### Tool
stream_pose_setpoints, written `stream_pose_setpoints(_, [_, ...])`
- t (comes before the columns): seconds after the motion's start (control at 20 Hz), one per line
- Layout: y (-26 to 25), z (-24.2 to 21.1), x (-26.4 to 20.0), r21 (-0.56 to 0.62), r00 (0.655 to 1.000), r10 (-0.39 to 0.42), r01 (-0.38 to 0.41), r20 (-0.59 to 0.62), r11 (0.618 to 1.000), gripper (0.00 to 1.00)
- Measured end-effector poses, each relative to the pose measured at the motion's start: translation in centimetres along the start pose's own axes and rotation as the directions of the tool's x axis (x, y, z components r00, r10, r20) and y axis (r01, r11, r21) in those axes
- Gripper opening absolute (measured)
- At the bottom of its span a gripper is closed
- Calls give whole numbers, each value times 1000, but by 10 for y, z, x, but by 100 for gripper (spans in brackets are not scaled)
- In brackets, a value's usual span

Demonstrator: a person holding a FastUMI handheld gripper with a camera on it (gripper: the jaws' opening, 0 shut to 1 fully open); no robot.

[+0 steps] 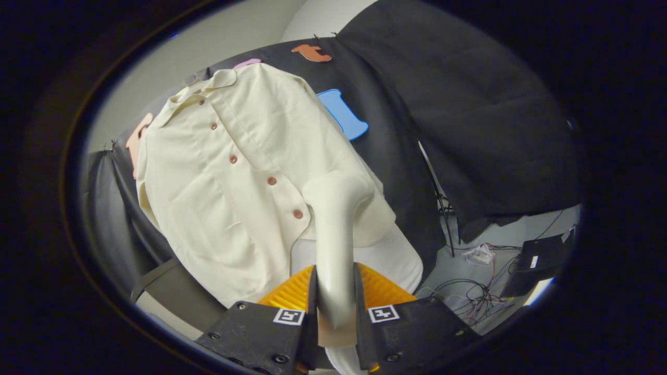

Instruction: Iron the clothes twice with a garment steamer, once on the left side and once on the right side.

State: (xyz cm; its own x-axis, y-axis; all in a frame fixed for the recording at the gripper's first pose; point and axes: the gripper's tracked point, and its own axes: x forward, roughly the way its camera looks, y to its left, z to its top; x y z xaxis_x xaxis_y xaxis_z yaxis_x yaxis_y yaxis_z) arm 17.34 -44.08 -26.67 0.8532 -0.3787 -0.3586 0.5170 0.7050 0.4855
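The gripper (pixel 335 307) clamps both fingers on the steamer (pixel 336 234) handle, with the steamer head against the lower right of the buttoned shirt (pixel 234 177) hanging just ahead.

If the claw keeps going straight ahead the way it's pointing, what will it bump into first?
The claw is shut on the steamer, whose head would probably meet the cream shirt first, near its lower buttons; depth is unclear.

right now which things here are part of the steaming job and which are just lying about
Part of the job:
- garment steamer, its handle clamped between the gripper fingers
- cream shirt hanging on the booth wall, steamer head against its lower part

Lying about:
- tangle of cables on the floor
- black box beside them
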Motion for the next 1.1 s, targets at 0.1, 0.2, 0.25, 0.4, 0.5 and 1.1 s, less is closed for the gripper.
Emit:
stream_pose_setpoints(0.1, [0,-4,-6,34,1000,12,-12,0,999,30])
stream_pose_setpoints(0.2, [0,-6,-10,89,1000,22,-22,5,996,30])
stream_pose_setpoints(0.25, [1,-7,-10,113,1000,23,-24,9,993,30])
stream_pose_setpoints(0.4, [0,-6,-15,161,1000,19,-22,23,987,30])
stream_pose_setpoints(0.5, [-3,-1,-21,179,999,16,-23,42,984,30])
stream_pose_setpoints(1.1, [88,9,-109,130,971,223,-233,89,964,30])
